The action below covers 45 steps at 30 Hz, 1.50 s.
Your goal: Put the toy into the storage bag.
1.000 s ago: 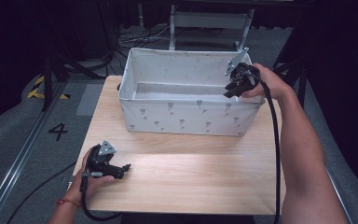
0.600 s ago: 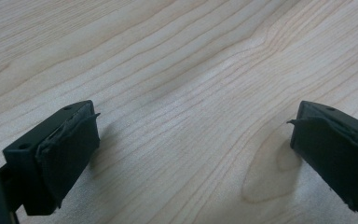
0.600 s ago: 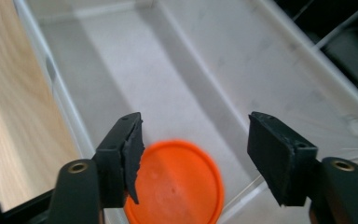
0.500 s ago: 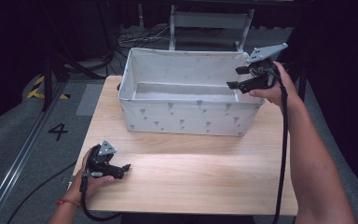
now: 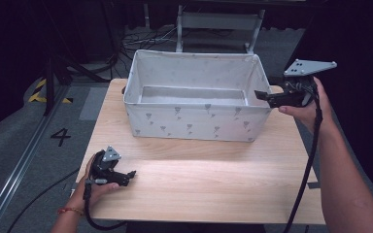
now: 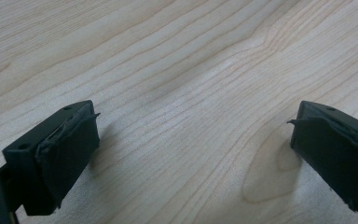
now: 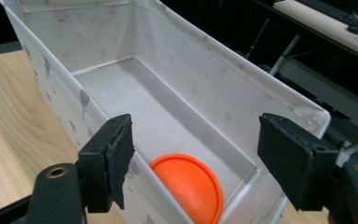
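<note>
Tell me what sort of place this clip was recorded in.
Probably a lab or recording studio, not a home: a bare wooden table stands on grey carpet with cables trailing across it, a floor rail beside a painted number 4, and a metal frame behind.

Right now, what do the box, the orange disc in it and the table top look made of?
Box: looks like soft fabric, matte white with small grey prints; its walls sag and crease slightly.
Orange disc: probably plastic, with a smooth, evenly coloured, slightly domed face and a faint sheen.
Table top: light wood or wood-look laminate, satin finish; grain lines are visible, but which one is unclear.
</note>
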Available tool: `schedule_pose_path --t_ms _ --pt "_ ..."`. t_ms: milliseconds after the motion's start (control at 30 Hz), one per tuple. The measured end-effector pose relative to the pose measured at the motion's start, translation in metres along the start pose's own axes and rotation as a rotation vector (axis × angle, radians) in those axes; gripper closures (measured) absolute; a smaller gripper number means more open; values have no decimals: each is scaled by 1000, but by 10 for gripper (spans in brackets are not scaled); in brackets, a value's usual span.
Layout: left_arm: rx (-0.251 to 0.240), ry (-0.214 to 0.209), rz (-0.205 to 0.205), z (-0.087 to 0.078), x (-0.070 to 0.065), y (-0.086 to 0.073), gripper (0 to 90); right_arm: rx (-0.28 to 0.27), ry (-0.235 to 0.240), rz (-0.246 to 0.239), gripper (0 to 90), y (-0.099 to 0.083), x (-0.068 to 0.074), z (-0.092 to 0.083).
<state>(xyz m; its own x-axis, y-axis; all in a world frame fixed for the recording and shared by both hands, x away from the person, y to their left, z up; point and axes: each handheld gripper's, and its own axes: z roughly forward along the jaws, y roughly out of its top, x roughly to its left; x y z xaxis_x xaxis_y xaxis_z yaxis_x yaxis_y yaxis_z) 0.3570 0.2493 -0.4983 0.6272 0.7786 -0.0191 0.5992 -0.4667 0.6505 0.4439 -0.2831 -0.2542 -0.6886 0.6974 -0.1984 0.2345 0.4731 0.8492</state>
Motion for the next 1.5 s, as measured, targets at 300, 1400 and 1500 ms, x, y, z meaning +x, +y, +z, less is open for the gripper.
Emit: schedule_pose_path --t_ms 300,1400,1500 --pt "0 4 0 0 0 0 14 33 -35 -2 272 -26 7 -15" --pt "2 6 -7 0 -1 0 14 208 -58 -63 260 -112 43 -20" --pt "-2 11 -1 0 0 0 14 223 -49 -53 259 -120 43 -18"
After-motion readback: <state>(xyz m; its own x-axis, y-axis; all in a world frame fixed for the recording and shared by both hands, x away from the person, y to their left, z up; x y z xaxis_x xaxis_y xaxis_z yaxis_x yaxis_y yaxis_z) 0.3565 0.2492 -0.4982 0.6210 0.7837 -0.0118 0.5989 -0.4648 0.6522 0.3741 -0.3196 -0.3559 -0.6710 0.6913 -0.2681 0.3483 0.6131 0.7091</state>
